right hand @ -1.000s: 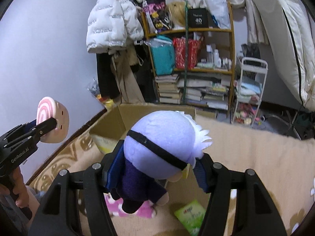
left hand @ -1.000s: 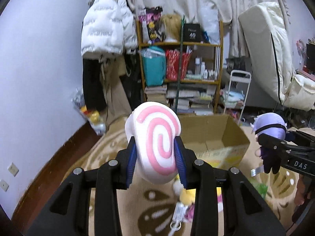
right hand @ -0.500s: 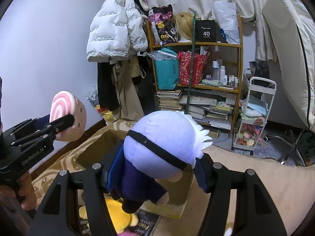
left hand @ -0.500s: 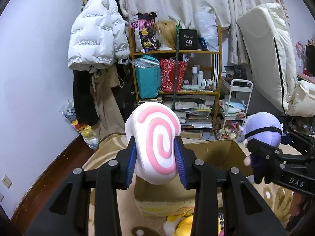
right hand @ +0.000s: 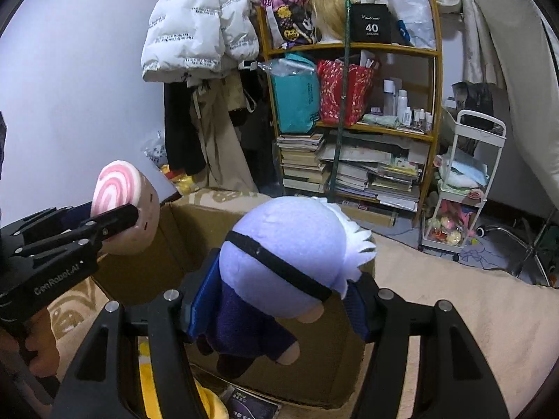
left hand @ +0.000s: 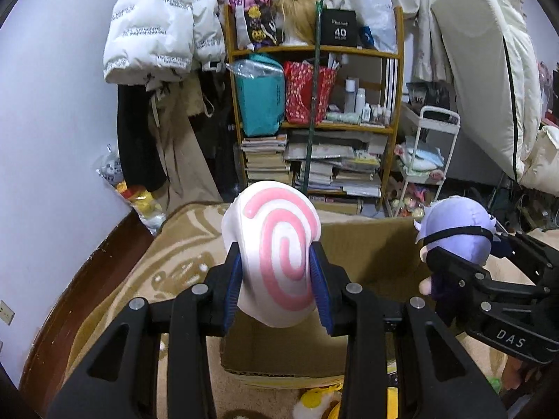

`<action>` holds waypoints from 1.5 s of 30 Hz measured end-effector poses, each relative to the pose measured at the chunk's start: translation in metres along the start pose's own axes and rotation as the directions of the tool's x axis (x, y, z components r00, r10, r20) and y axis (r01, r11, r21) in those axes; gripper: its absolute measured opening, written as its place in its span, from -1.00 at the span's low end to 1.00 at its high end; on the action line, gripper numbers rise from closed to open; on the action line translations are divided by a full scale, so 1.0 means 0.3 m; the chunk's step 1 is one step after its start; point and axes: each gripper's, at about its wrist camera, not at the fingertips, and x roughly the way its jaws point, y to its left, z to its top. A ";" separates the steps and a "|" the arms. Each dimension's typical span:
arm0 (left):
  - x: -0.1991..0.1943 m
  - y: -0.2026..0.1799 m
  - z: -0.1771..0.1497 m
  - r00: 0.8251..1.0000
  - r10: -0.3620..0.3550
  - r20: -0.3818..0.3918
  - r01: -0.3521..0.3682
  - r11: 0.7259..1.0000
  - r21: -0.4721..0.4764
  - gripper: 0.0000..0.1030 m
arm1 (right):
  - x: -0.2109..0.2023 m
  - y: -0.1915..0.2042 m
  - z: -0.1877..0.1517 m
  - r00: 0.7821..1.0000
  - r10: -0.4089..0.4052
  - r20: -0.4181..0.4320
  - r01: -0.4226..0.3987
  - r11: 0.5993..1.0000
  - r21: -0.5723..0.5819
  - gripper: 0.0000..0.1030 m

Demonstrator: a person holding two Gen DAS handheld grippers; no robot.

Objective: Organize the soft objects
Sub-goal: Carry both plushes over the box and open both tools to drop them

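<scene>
Left gripper (left hand: 276, 279) fingers clamped on white plush with pink spiral (left hand: 276, 251), above near edge of open brown cardboard box (left hand: 367, 262). Right gripper (right hand: 276, 300) fingers pinch lavender-headed plush doll in dark robe (right hand: 279, 269), over box too. Advice: carry both past rim, lower inside, then release, one at a time.

Dim, cool indoor light, even and nearly shadowless. Both views are sharp, with strong fisheye bending toward the rims and black corners from 12 through 9 o'clock.

A cardboard box (left hand: 367, 248) sits on the rug (left hand: 167, 244) before the bookshelf (left hand: 314, 104), a cart (left hand: 433, 146) to its right, coats (left hand: 157, 35) hanging left.
</scene>
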 end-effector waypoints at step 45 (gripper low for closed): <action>-0.246 0.047 -0.088 0.991 0.018 -0.130 -0.020 1.000 -0.013 0.92 | -0.340 -0.051 -0.089 0.997 -0.070 -0.016 0.072 0.988 0.137 1.00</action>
